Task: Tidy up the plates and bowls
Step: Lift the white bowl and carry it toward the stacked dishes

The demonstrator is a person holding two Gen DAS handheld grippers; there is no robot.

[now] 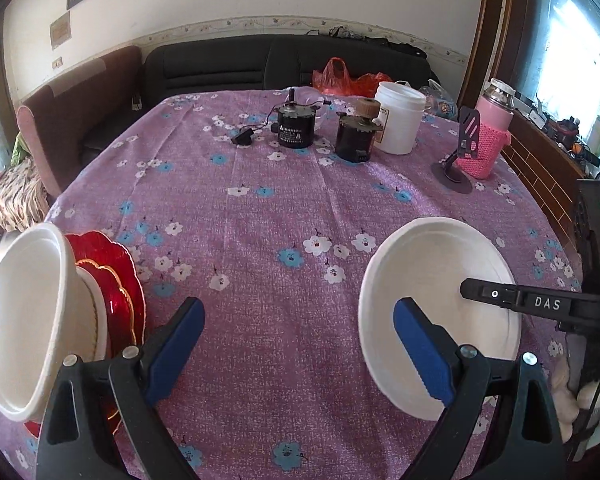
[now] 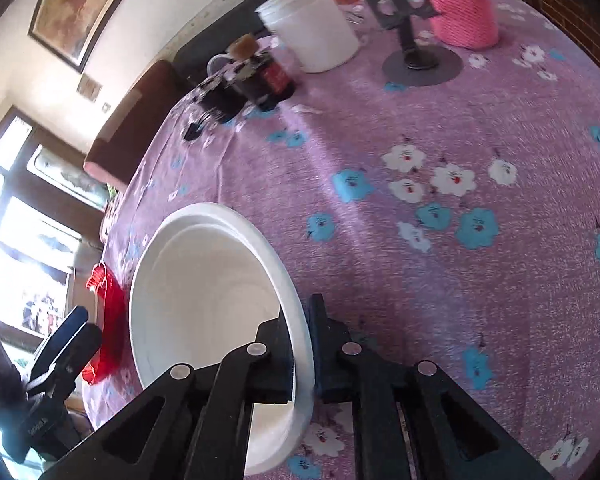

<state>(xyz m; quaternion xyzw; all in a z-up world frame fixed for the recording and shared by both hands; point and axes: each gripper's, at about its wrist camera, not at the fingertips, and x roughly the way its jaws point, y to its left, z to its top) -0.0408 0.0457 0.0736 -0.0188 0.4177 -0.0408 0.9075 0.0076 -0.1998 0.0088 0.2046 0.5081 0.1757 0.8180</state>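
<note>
My right gripper [image 2: 302,332] is shut on the rim of a white bowl [image 2: 204,300], one finger inside and one outside. In the left wrist view this bowl [image 1: 440,312] is at the right over the purple flowered tablecloth [image 1: 284,208], with the right gripper's black finger [image 1: 496,294] lying across it. My left gripper [image 1: 300,348] stands open above bare cloth, nothing between its blue pads. At its left a second white bowl [image 1: 24,320] rests on a stack of red gold-edged plates [image 1: 120,272]. The red plates [image 2: 108,320] also show beyond the held bowl.
At the far side of the table stand two black motors [image 1: 294,130], a white jar [image 1: 398,118], a pink knitted flask [image 1: 486,136] and a dark phone stand [image 1: 456,168]. A red plastic bag [image 1: 340,78] and a dark sofa [image 1: 220,68] lie behind.
</note>
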